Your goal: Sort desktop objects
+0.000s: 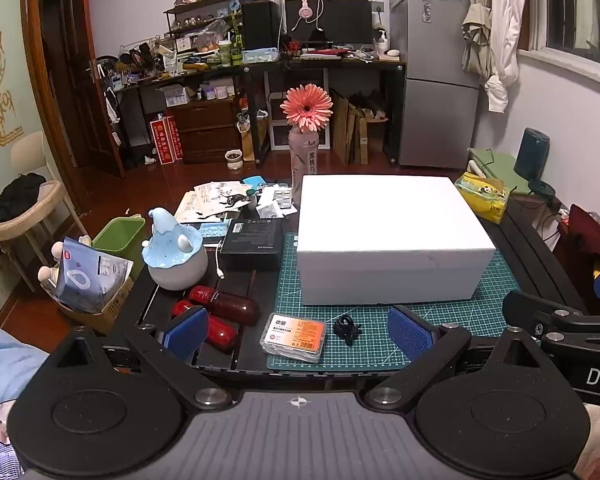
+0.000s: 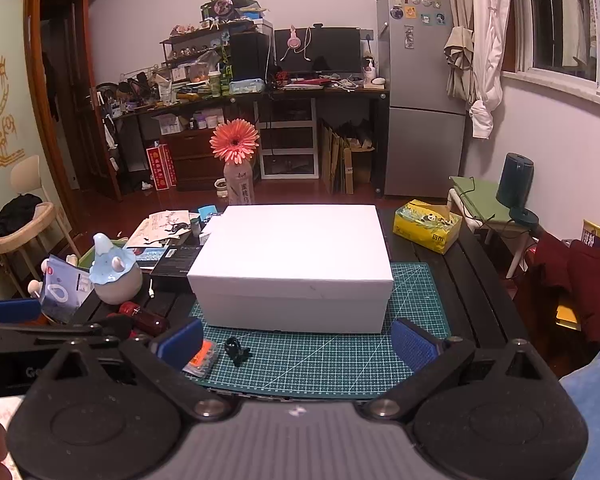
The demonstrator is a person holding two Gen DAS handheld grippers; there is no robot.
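White box point(image 1: 392, 236) closed, on green cutting mat point(image 1: 452, 312) — straight ahead of both tongs. Red bottles point(image 1: 224, 312) by left gripper's point(image 1: 298, 334) left finger. Orange-labelled case point(image 1: 294, 336), small black clip point(image 1: 346, 328) between its fingers, untouched. Left gripper, right gripper point(image 2: 298, 344) — both spread wide, empty.

Dark table point(image 1: 518, 236) bears cutting mat point(image 1: 452, 312), tissue pack point(image 1: 485, 196).

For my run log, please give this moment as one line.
left tool: open, empty | right tool: open, empty | white box: closed, on green mat | orange case, black clip: before box
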